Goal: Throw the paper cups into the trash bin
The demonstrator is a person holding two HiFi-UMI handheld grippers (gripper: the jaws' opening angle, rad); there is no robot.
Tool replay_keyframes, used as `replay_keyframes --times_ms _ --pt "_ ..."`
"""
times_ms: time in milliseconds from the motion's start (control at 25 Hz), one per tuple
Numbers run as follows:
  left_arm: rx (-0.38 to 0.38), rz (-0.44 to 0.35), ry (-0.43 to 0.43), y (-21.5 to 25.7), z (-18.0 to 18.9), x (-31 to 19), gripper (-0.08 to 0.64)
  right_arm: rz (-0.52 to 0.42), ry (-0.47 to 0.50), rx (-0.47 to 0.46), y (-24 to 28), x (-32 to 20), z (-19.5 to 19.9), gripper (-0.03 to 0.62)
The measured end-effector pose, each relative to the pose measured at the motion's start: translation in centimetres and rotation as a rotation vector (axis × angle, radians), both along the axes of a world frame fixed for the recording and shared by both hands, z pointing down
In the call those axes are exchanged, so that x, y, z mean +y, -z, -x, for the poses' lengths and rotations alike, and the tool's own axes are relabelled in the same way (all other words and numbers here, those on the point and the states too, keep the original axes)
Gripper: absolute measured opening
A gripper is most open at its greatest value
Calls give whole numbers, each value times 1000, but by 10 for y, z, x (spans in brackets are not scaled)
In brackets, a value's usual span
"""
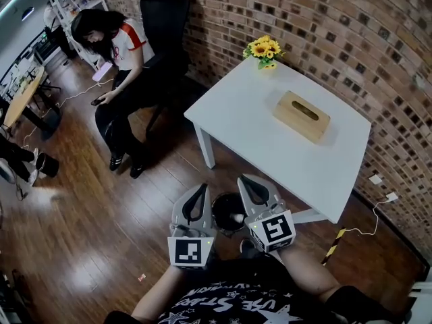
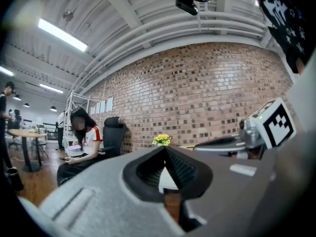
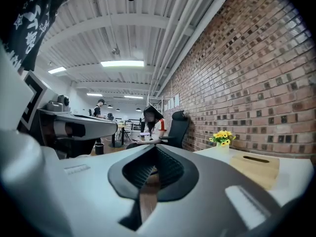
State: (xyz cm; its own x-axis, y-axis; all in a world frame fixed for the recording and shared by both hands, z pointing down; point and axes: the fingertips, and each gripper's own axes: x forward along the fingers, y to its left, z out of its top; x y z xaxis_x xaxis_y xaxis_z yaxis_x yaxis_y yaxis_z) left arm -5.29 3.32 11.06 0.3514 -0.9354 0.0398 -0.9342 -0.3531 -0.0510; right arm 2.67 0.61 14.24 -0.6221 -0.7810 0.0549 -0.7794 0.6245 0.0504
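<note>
Left hand-held gripper [image 1: 202,186] and right hand-held gripper [image 1: 244,180] closed, empty, above trash bin [image 1: 221,225]; white cup [image 1: 237,217] apparently inside; none on worktop [image 1: 250,123]; likely done.

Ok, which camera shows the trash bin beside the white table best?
The head view: it looks down into the trash bin, which stands on the floor by the white table, so its round rim and its inside show. The left and right gripper views look level across the room, and the bin shows in neither.
</note>
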Motion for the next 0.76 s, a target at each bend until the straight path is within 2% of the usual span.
replay_keyframes --times_ms 160,760 --pt "-14 -17 -15 3 -3 0 5 -10 -12 9 1 1 -4 8" --pt "-4 4 -1 -3 1 12 5 -3 -32 19 -5 15 -6 8"
